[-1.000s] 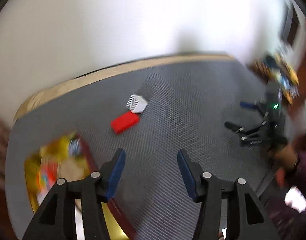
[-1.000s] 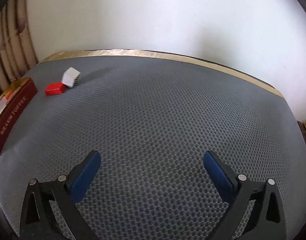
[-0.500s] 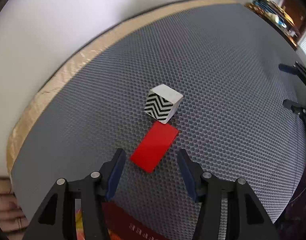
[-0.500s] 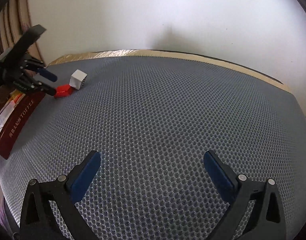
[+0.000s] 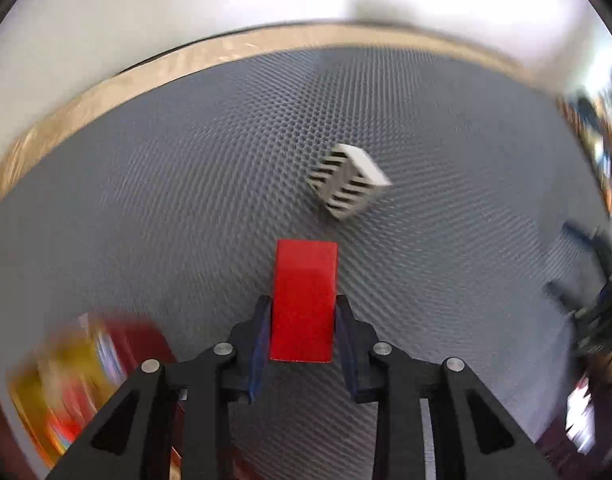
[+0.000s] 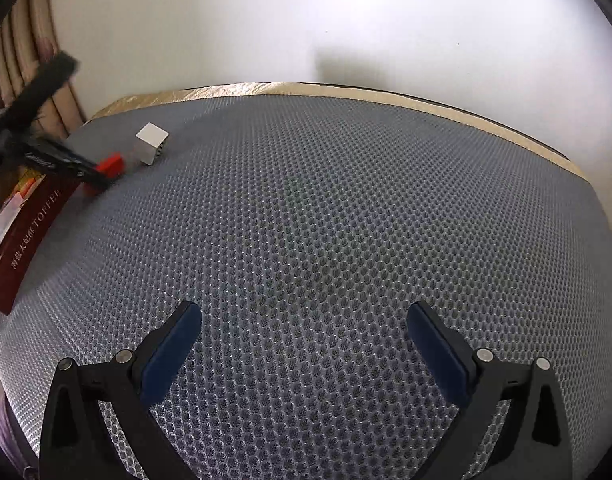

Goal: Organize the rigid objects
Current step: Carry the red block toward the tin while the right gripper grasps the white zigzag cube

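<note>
A red block [image 5: 304,300] lies on the grey mesh mat [image 5: 186,208], and my left gripper [image 5: 304,309] has its jaws closing on it, the blue pads [image 5: 262,332] against its two long sides. Just beyond, to the right, a white cube with black chevron stripes [image 5: 348,186] rests on the mat, apart from the block. The right wrist view shows the same block [image 6: 111,164] and cube [image 6: 152,144] at far left, with the left gripper's dark frame over the block. My right gripper [image 6: 304,322] hangs open over bare mat, nothing between its fingers.
A dark red toffee box [image 6: 22,232] with packets inside lies at the mat's left edge, blurred in the left wrist view [image 5: 86,360]. A tan table rim [image 6: 346,90] and a white wall bound the far side. Cluttered shelves [image 5: 602,148] show at the right.
My left gripper came down over the red block, turned in line with it and closed its jaws onto its sides. The right gripper has stayed where it was, open.
</note>
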`<state>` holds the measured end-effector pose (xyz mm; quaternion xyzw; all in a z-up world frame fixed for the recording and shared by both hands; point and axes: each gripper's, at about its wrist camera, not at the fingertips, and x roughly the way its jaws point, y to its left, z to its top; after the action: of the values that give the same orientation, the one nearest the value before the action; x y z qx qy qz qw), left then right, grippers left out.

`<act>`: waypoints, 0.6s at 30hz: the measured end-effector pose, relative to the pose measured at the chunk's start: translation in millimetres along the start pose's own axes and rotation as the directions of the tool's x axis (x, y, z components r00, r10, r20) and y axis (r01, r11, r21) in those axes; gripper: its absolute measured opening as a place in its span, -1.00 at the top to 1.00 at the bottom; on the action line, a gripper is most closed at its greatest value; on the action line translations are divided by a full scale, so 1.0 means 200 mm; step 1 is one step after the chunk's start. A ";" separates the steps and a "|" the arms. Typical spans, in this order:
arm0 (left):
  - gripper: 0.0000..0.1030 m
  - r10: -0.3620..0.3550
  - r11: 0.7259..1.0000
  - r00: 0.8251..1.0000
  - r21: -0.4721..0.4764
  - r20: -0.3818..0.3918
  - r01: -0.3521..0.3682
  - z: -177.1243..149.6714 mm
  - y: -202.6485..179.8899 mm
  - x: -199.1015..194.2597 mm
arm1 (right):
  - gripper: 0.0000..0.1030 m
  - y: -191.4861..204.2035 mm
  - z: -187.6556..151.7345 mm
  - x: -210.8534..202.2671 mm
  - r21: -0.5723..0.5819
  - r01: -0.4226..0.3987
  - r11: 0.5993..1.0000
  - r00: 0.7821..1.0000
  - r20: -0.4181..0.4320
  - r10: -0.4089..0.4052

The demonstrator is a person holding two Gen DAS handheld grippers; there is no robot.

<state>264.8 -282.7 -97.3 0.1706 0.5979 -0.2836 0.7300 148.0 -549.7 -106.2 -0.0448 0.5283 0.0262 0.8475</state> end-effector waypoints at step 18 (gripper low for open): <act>0.40 -0.018 0.958 0.963 -0.270 0.269 0.094 -0.80 -0.25 -0.51 | -0.99 0.66 0.56 0.16 -0.194 -0.271 0.943 0.959 0.034 0.282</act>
<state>96.7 -205.7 -30.6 0.0089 0.5343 -0.2369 0.8114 249.8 -406.0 -92.0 -0.0488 0.4983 0.1956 0.8433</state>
